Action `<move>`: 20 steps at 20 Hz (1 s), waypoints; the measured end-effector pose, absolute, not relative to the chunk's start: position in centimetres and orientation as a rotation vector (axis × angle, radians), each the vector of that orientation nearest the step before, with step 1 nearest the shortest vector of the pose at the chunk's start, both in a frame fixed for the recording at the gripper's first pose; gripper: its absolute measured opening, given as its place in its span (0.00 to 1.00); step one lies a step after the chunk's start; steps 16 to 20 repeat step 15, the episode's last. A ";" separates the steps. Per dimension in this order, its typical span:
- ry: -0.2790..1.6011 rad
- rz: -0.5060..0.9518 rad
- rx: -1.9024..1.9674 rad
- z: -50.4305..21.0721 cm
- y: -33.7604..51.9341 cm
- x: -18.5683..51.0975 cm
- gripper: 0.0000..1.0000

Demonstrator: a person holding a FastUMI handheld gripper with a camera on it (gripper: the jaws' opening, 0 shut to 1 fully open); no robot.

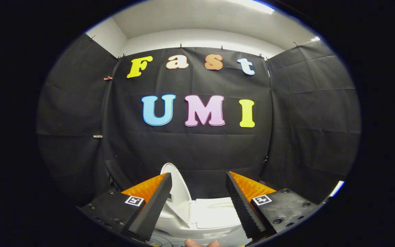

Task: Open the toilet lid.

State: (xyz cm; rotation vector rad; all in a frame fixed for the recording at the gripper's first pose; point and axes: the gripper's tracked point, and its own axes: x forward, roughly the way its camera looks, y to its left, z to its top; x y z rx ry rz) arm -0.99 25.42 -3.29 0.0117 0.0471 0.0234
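A white toilet (pixel 197 223) stands low against the black cloth wall, seen between and below my fingers. Its oval lid (pixel 176 183) stands raised and upright, just beside the tip of the left finger (pixel 153 202). A flat white rectangular top (pixel 216 212), likely the tank, lies to the right of the lid, next to the right finger (pixel 240 202). My gripper (pixel 197 175) is open, with a wide gap and nothing held between the fingers. It hangs above the toilet and touches nothing. The left finger hides part of the toilet.
Black cloth walls close in the booth at the back and on both sides. A person's fingertips (pixel 201 243) show just below the toilet, between the finger bases. Thin cables (pixel 165 238) lie on the floor by the toilet's base.
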 end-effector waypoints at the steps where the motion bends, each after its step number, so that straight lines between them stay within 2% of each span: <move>1: 0.044 0.026 -0.001 -3.2 25.5 -1.1 0.99; 20: 0.024 0.016 0.033 -1.8 24.9 -1.0 0.99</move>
